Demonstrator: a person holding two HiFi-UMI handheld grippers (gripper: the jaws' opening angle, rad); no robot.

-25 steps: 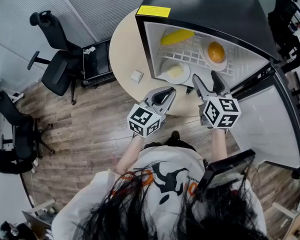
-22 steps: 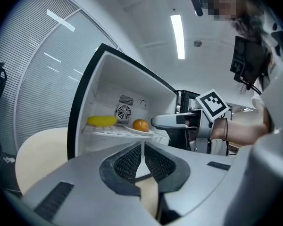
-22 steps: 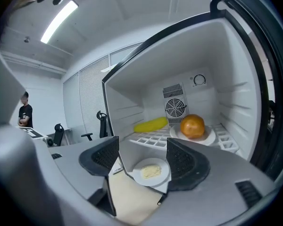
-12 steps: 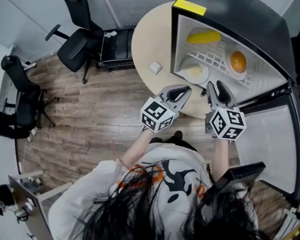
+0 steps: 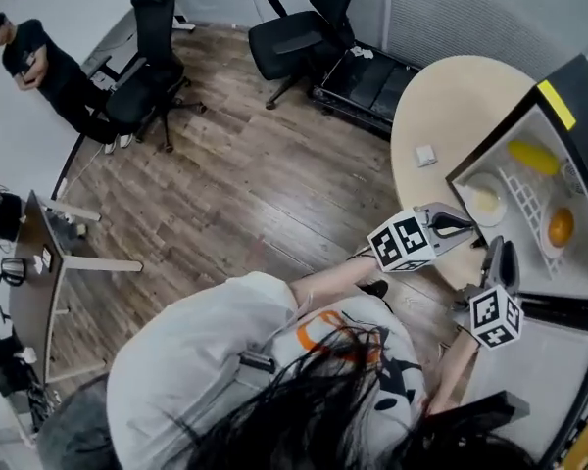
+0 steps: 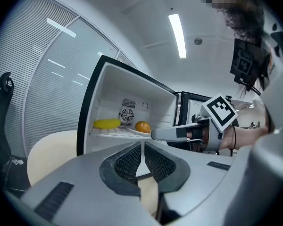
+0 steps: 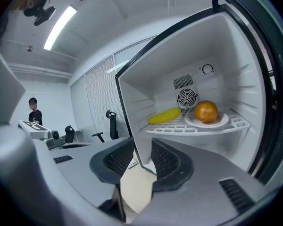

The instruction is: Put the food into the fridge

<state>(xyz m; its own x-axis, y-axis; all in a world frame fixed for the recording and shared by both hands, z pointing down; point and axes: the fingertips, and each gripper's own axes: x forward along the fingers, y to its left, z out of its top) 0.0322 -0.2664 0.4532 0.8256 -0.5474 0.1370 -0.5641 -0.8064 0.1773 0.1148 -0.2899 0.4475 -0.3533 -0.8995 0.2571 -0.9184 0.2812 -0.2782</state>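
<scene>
Now the right hand-held gripper has just been narrowing its jaws. Nothing sits between them, and a clear gap remains, so it is released. The left hand-held gripper is clenched on nothing, its pads all but meeting. Both hang just outside the open fridge.

The food already lies inside: a yellow piece and an orange on its plate rest on the wire shelf. A second plate with pale food sits lower down.

Since a second ago the head view has swung toward the room, leaving the fridge at its right edge. With empty jaws and stocked shelves, the loading looks done, and shutting the door is probably what remains.

The fridge's dark front edge stands near the right gripper, and the counter rim runs beneath both. Behind, the floor is open, with the office chairs well apart.
</scene>
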